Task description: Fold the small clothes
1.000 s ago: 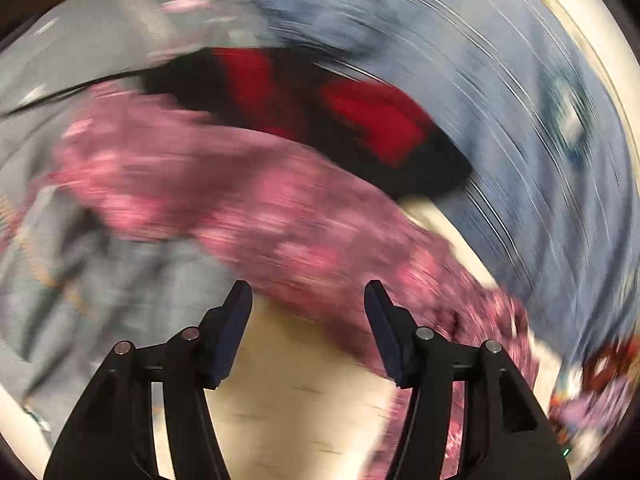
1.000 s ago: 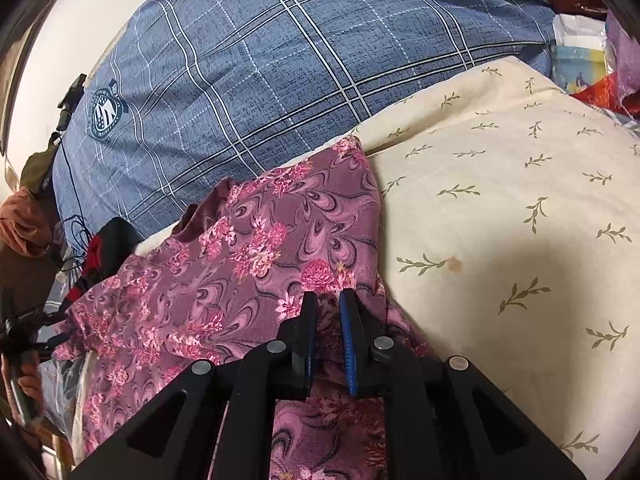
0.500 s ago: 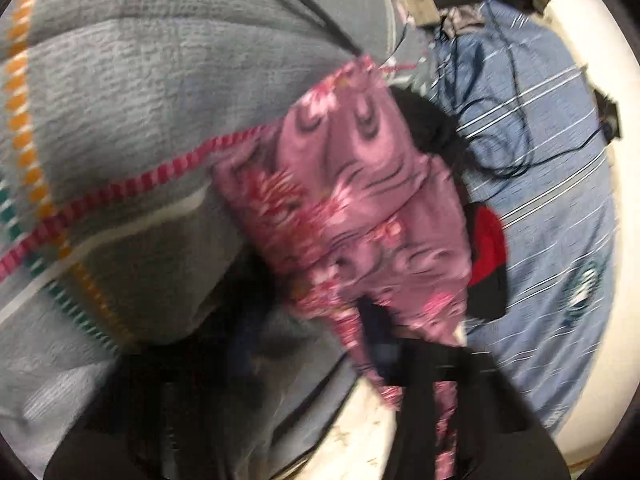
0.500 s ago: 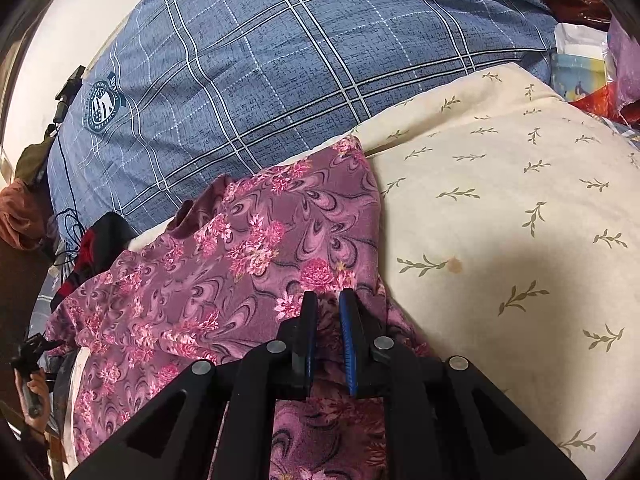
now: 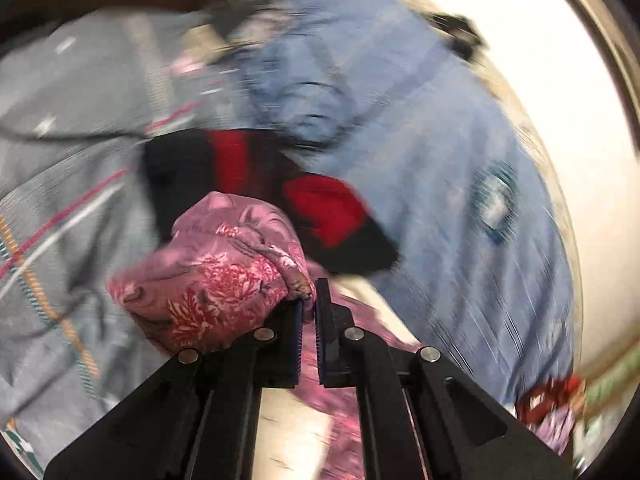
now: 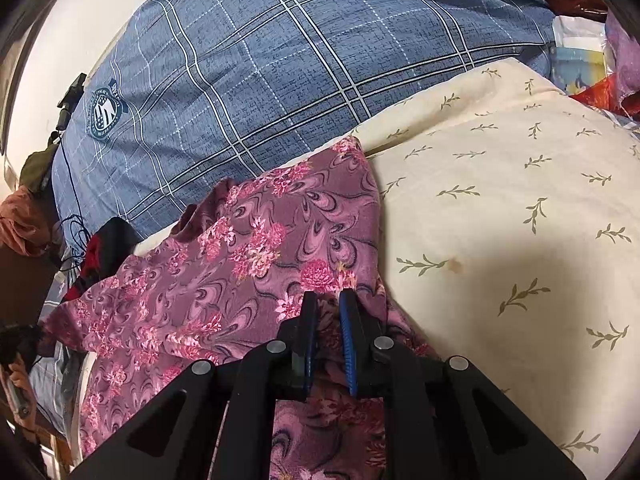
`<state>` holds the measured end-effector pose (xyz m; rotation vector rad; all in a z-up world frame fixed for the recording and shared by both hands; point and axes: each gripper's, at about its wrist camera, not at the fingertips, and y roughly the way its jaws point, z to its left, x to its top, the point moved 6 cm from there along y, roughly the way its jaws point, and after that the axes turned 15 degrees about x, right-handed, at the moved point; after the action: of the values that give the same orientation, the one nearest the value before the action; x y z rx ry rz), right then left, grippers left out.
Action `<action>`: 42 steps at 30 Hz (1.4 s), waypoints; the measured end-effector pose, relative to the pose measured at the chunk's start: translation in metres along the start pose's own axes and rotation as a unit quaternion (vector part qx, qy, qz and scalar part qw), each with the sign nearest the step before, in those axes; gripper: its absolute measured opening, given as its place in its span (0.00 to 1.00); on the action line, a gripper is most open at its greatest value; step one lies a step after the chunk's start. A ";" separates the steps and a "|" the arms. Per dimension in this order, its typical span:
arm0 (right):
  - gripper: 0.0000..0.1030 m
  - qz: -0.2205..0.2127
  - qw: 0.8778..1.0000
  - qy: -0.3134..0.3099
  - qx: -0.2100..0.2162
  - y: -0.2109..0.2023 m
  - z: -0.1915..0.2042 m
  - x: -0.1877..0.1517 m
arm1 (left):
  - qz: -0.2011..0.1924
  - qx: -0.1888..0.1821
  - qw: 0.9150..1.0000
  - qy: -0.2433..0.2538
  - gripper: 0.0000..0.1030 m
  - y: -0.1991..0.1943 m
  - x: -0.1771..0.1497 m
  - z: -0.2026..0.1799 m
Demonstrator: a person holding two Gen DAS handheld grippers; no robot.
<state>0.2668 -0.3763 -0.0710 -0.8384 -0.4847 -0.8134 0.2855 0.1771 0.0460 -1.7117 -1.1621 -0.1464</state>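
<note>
Cream leaf-print bedding (image 6: 520, 208) carries the floral garment (image 6: 256, 264) — right gripper (image 6: 328, 300) fingers clamp its near edge, left gripper (image 5: 309, 304) fingers pinch a bunched corner beside blue plaid fabric (image 6: 280, 60).

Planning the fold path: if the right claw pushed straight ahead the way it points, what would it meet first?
The right claw, shut on the floral garment, would first run along that cloth. Beyond it lies the blue plaid bedding, though depth is unclear.
</note>
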 end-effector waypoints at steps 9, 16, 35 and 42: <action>0.13 -0.007 1.000 0.017 0.024 -0.002 -0.004 0.001 | 0.023 -0.053 0.987 0.149 0.03 0.013 -0.074 -0.157; 0.13 -0.013 0.999 0.029 0.042 -0.002 -0.008 0.001 | 0.120 -0.051 0.963 0.237 0.03 0.071 -0.198 -0.243; 0.66 0.073 0.988 -0.099 0.090 0.046 0.136 0.003 | 0.121 -0.001 0.974 0.192 0.64 0.033 -0.166 -0.116; 0.75 0.131 0.913 -0.386 -0.008 0.107 0.230 -0.048 | 0.139 -0.009 0.982 0.127 0.64 0.038 -0.148 -0.079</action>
<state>0.3069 -0.1267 -0.0164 -1.2055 -1.0344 -0.2062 0.2676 0.0220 -0.0268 -1.7920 -0.7294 -0.1967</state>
